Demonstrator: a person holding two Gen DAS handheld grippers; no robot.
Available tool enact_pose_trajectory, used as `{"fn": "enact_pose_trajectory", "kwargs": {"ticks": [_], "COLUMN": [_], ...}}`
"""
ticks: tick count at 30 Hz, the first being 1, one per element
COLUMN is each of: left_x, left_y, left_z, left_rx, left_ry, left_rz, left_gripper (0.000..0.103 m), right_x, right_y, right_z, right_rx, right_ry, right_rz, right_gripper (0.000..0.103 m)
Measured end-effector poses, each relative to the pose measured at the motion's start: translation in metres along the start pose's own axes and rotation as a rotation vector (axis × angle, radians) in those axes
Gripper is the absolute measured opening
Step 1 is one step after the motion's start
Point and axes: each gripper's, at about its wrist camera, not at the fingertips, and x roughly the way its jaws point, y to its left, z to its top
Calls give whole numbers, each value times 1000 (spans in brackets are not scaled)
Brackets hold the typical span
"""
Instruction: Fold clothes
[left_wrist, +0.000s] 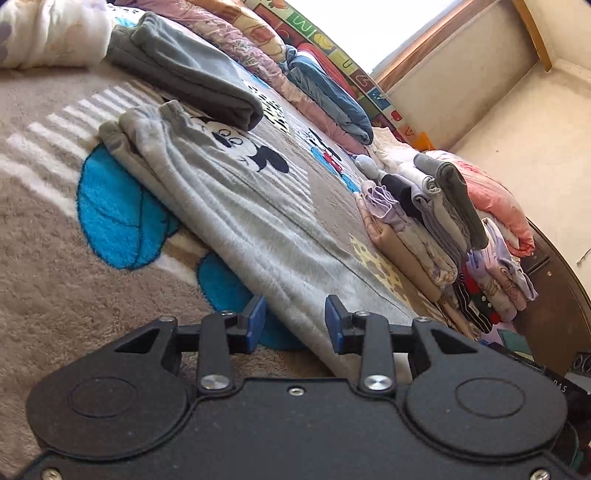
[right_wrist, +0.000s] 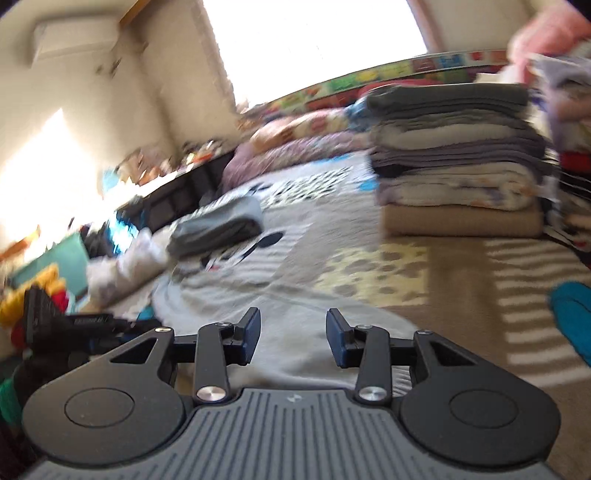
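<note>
A light grey fleece garment with a Mickey Mouse print (left_wrist: 236, 199) lies flat on the patterned blanket (left_wrist: 55, 258). It also shows in the blurred right wrist view (right_wrist: 258, 295). My left gripper (left_wrist: 295, 323) is open and empty, just above the garment's near edge. My right gripper (right_wrist: 291, 338) is open and empty, over the garment's near end. A folded dark grey garment (left_wrist: 192, 74) lies beyond the Mickey garment; it also shows in the right wrist view (right_wrist: 218, 225).
A tall stack of folded clothes (left_wrist: 424, 221) stands on the blanket to the right; it also shows in the right wrist view (right_wrist: 458, 158). Rolled quilts (left_wrist: 314, 74) line the far side by the wall. A white pillow (left_wrist: 48, 33) lies at the far left.
</note>
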Motion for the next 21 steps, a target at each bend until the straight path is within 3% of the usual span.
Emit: {"fn": "enact_pose_trajectory", "kwargs": {"ticks": [3,6,10,14,21], "left_x": [-2,4,13,16,16], "left_y": [10,15,20,23,29], "left_z": [3,8,13,16,19], "left_rx": [-60,-87,-115,-134,-174], "left_ry": [-1,10,27,35,28], "left_rz": [-31,-61,-108,-132,-160], "left_gripper": [33,33,33,33,33], "right_x": [66,117,156,165,181], "right_y": [63,98,76,56,50], "right_z": [12,12,16,19,29], "right_rx": [-168,-299,-230,-160,-221], "right_ry": [170,285,360,371,406], "right_rz": [58,38,-91,-130,-204], "right_gripper": [38,36,33,28,24]}}
